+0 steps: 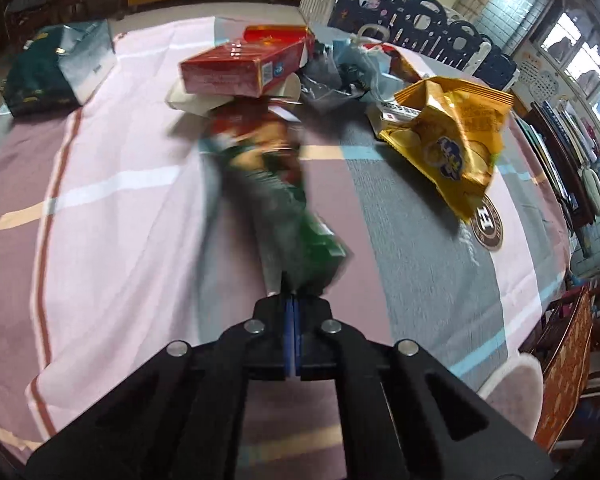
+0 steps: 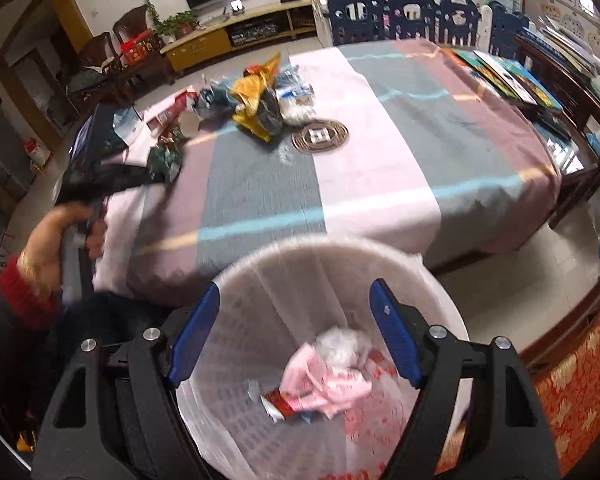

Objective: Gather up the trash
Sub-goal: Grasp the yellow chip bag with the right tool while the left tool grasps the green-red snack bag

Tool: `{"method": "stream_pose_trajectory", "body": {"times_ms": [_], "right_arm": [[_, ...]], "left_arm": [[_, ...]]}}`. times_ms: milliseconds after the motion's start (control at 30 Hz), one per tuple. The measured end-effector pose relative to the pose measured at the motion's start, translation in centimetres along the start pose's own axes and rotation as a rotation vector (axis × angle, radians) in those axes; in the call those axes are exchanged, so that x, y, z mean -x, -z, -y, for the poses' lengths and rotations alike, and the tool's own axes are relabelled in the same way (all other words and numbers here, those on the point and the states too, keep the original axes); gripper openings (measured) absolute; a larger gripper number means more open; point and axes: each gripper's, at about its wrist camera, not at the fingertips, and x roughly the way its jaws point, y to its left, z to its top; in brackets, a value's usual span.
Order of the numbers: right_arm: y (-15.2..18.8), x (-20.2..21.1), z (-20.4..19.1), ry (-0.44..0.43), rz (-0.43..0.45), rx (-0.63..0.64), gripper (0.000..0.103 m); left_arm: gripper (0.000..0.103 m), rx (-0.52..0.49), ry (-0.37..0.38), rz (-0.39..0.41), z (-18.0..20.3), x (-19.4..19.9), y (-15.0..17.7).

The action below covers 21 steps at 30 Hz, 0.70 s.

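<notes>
My left gripper (image 1: 292, 300) is shut on a green and red snack wrapper (image 1: 268, 184), blurred, held above the striped tablecloth (image 1: 120, 208). It also shows in the right wrist view (image 2: 156, 174) with the wrapper (image 2: 166, 156) hanging from it. Ahead of it lie a red box (image 1: 240, 66), a yellow chip bag (image 1: 452, 140) and crumpled plastic bags (image 1: 340, 72). My right gripper (image 2: 296, 332) is open and empty above a white bin (image 2: 444, 308) lined with a clear bag. The bin holds pink wrappers (image 2: 324, 384) and a clear crumpled bag (image 2: 340, 346).
A teal gift bag (image 1: 60, 68) lies at the table's far left. A round brown coaster (image 2: 320, 136) sits near the trash pile (image 2: 256, 104). Books (image 2: 504, 72) lie along the table's right side. A red patterned chair (image 2: 580, 392) stands beside the bin.
</notes>
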Motion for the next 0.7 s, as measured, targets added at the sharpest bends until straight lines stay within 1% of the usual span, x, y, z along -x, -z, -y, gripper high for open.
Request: {"method": "stream_pose_trajectory", "body": {"times_ms": [67, 133, 233, 300, 367, 400, 467, 500, 533, 567, 600, 633, 667, 700], "right_arm": [[-1.9, -1.0, -0.6, -0.007, 0.037, 0.01, 0.076], [-4.4, -2.6, -1.2, -0.005, 0.074, 0.014, 0.076], [-7.9, -5.3, -2.1, -0.007, 0.106, 0.027, 0.076], [-10.7, -7.9, -3.3, 0.001, 0.128, 0.058, 0.076], [-12.9, -10.5, -4.3, 0.012, 0.126, 0.088, 0.076], [-13.6, -11.6, -4.7, 0.016, 0.119, 0.101, 0.076], [-15.1, -14.7, -5.4, 0.009, 0.091, 0.121, 0.076], [-15.7, -16.3, -5.6, 0.019, 0.071, 0.115, 0.076], [-16.1, -17.5, -5.5, 0.033, 0.053, 0.108, 0.071], [-16.3, -19.0, -5.4, 0.045, 0.029, 0.099, 0.063], [-16.4, -20.1, -5.3, 0.045, 0.003, 0.094, 0.038], [-16.4, -20.9, -5.2, 0.036, -0.025, 0.088, 0.016], [-16.2, -21.2, -5.1, 0.023, -0.037, 0.08, 0.007], [-15.8, -21.2, -5.1, -0.003, -0.042, 0.071, 0.004]], "left_arm": [[0.002, -0.011, 0.002, 0.022, -0.6, 1.7, 1.7], [0.002, -0.017, -0.013, 0.043, -1.1, 3.5, 3.5], [0.002, -0.002, -0.045, 0.091, -2.9, 6.2, 6.0], [0.002, 0.016, -0.067, 0.112, -4.1, 7.5, 7.1], [0.002, 0.042, -0.083, 0.127, -6.0, 8.8, 8.1], [0.002, 0.05, -0.085, 0.131, -6.7, 9.0, 8.1], [0.002, 0.061, -0.096, 0.144, -7.7, 9.8, 8.4], [0.002, 0.061, -0.103, 0.149, -8.1, 10.0, 8.5], [0.002, 0.062, -0.102, 0.151, -8.6, 10.1, 8.5], [0.002, 0.068, -0.095, 0.149, -8.7, 10.0, 8.5], [0.002, 0.079, -0.083, 0.144, -9.1, 9.9, 8.5], [0.002, 0.089, -0.073, 0.137, -9.5, 9.7, 8.6], [0.002, 0.092, -0.067, 0.132, -9.6, 9.5, 8.6], [0.002, 0.092, -0.062, 0.126, -9.6, 9.3, 8.7]]}}
